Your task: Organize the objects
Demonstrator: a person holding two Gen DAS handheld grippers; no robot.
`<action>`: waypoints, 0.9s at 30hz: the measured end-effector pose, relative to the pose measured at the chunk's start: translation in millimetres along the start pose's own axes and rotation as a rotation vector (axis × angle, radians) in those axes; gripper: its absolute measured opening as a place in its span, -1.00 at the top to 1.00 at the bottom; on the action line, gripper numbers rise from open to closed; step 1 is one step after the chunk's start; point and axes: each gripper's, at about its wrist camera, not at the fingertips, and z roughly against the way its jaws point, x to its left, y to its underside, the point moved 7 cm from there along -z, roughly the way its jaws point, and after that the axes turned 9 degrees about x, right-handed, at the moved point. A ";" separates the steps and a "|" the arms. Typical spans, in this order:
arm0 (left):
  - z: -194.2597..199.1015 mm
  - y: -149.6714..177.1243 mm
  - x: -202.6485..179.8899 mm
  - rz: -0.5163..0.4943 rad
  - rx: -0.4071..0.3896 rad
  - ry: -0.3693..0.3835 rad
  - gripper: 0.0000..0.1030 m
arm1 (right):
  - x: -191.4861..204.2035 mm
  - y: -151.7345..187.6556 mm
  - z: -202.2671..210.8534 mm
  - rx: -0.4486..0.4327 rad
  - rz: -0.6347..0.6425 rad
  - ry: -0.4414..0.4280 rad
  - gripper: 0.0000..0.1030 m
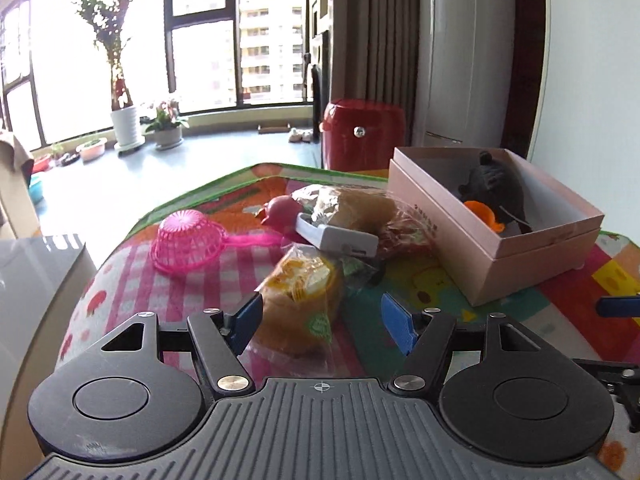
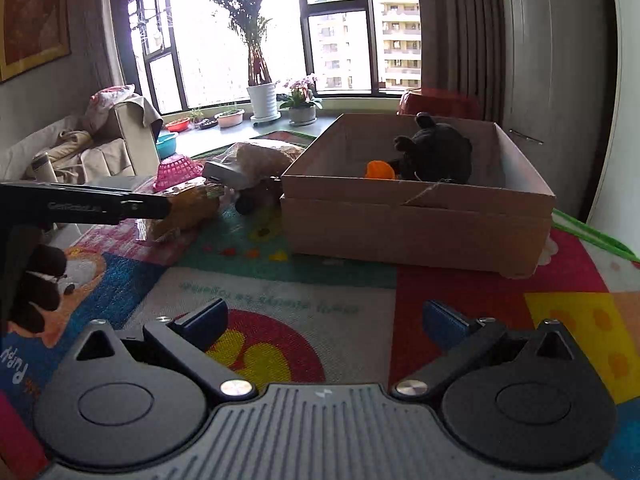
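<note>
Mat point(image 2: 288, 292) carries box point(image 1: 496, 236) holding dark toy point(image 1: 496, 192), snack bag point(image 1: 300, 296) sits between apart pads of left gripper point(image 1: 322, 318), untouched, right gripper point(image 2: 324, 322) wide open over bare mat.

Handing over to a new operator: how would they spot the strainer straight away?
Start at the pink box on the colourful mat. Pass the pile of snack bags to the far window side. The strainer lies upside down there: bright pink mesh, long handle.
</note>
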 end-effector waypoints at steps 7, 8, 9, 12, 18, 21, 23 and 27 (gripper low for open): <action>-58.9 -15.5 11.4 0.053 0.092 -0.075 -0.47 | -8.0 1.2 -7.0 0.035 -0.063 -0.041 -1.00; -62.7 -15.8 11.6 0.061 0.095 -0.066 -0.47 | -7.9 1.8 -7.4 0.037 -0.067 -0.044 -1.00; -66.1 -14.4 10.6 0.065 0.104 -0.054 -0.45 | -8.7 2.7 -6.8 0.041 -0.071 -0.047 -1.00; -57.0 -4.1 11.0 0.091 0.110 -0.050 -0.17 | -9.0 3.2 -9.1 0.054 -0.077 -0.049 -1.00; 10.6 56.9 4.3 0.228 0.072 0.070 -0.15 | -1.0 1.2 -12.5 0.086 -0.035 -0.037 -1.00; 39.3 86.1 7.3 0.284 0.007 0.055 -0.15 | 18.1 -12.5 -11.7 0.063 0.080 -0.015 -1.00; 47.3 95.1 13.3 0.331 -0.021 0.071 -0.15 | 36.4 -35.5 -9.2 0.033 0.163 -0.013 -1.00; 43.2 90.0 28.1 0.392 -0.049 0.099 -0.14 | 74.0 -102.6 -22.0 0.034 0.231 -0.093 -1.00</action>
